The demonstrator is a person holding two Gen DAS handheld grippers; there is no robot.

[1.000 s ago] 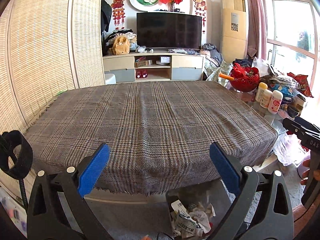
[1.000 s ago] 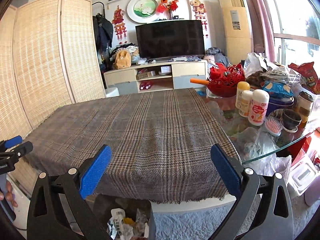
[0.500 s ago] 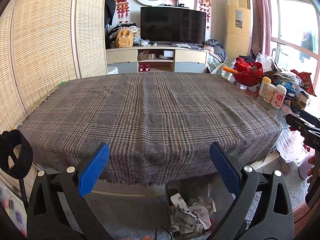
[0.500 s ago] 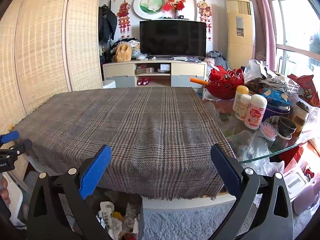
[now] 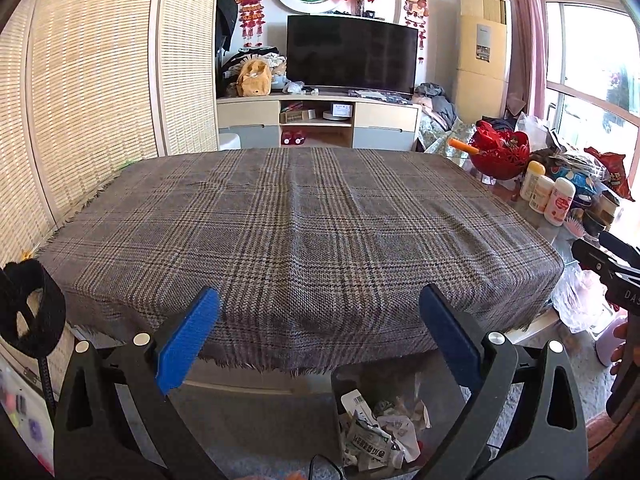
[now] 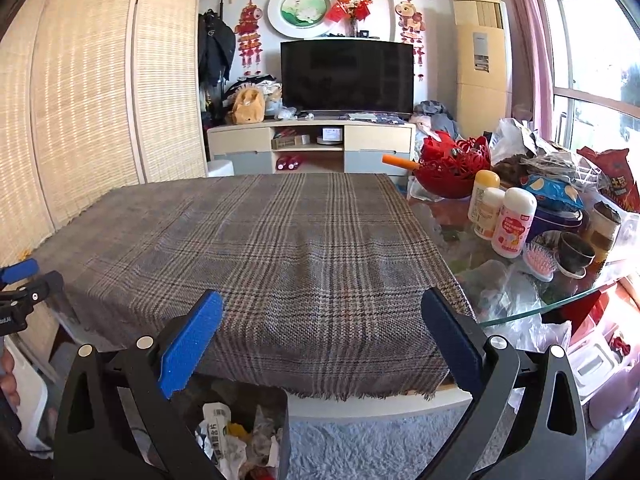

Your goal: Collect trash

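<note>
plaid-covered worktop bare, trash in bin

i hold both sets of jaws wide, empty; crumpled paper trash sits in the dark floor bin below the near edge. i'd scan before descending.

The trash bin is cut off by the bottom edge; print on its crumpled wrappers is unreadable.

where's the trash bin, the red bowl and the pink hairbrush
trash bin (image 5: 360,380): left wrist view, dark back wall.
red bowl (image 6: 448,172): right wrist view, outer side.
pink hairbrush (image 6: 540,258): right wrist view, bristle head.
</note>
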